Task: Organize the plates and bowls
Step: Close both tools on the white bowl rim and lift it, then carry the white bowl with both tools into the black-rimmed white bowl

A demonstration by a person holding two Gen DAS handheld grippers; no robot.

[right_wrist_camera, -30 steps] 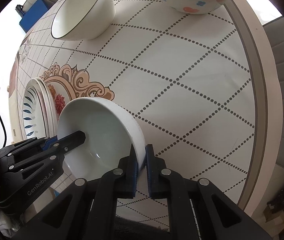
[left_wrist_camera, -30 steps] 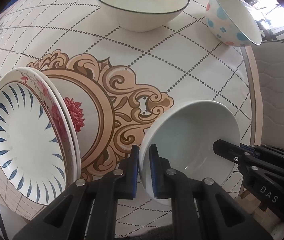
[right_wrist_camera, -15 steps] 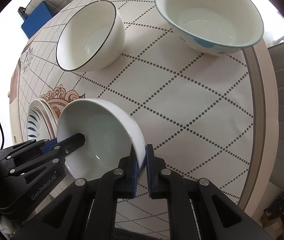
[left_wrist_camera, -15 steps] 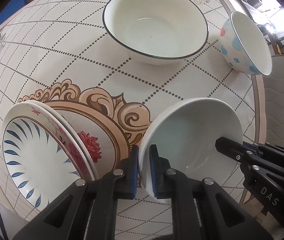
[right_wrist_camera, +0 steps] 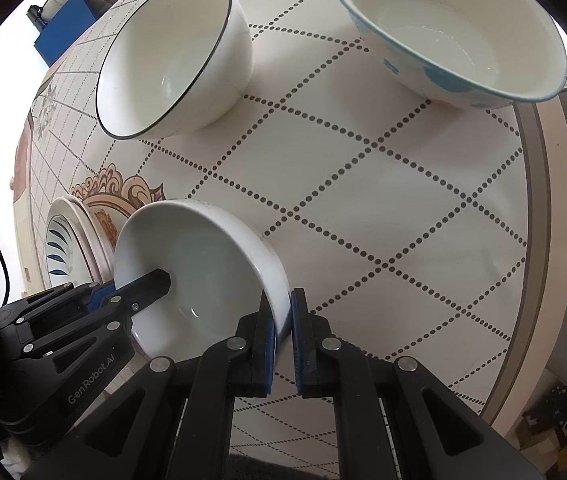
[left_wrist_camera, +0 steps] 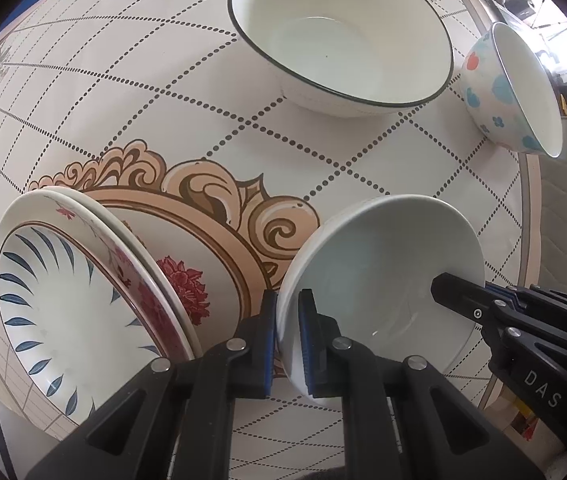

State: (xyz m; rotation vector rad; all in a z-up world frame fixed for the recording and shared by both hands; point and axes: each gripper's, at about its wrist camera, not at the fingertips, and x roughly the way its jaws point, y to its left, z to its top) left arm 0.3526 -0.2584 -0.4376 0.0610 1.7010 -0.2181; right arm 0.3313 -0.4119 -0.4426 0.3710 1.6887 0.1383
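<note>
**Plates stacked, one bowl in the air, two bowls waiting**

You hold the plain white bowl [left_wrist_camera: 383, 280] with both tools at once. Your left gripper [left_wrist_camera: 286, 336] is closed on the bowl's rim at its 7 o'clock side in the left wrist view, one blue pad inside and one outside the wall. Your right gripper [right_wrist_camera: 281, 320] is clamped on the opposite side of the rim, at about 5 o'clock of the bowl in the right wrist view. The bowl is tilted, its opening turned toward you, and it seems to be lifted off the table [right_wrist_camera: 403, 220]; I cannot see its foot, so I cannot be sure of this.

How far you are, as I judge it: the two plates [left_wrist_camera: 83, 300] already lie one on the other at 8 o'clock of the left view, the blue-leaf plate on top of the red-flower one. This part looks finished. The bowls are not yet gathered. The black-rimmed bowl [left_wrist_camera: 343, 36] stands alone at 12 o'clock, and the bowl with coloured spots [left_wrist_camera: 507, 88] stands apart from it at 2 o'clock, near the table edge. So three bowls remain to be nested or grouped.

The bowl in your grip is plain white, glossy and quite shallow, with a thin rim and no pattern. It looks empty and clean. Such smooth glaze may slip between the pads, so a two-sided hold seems sensible.
</note>
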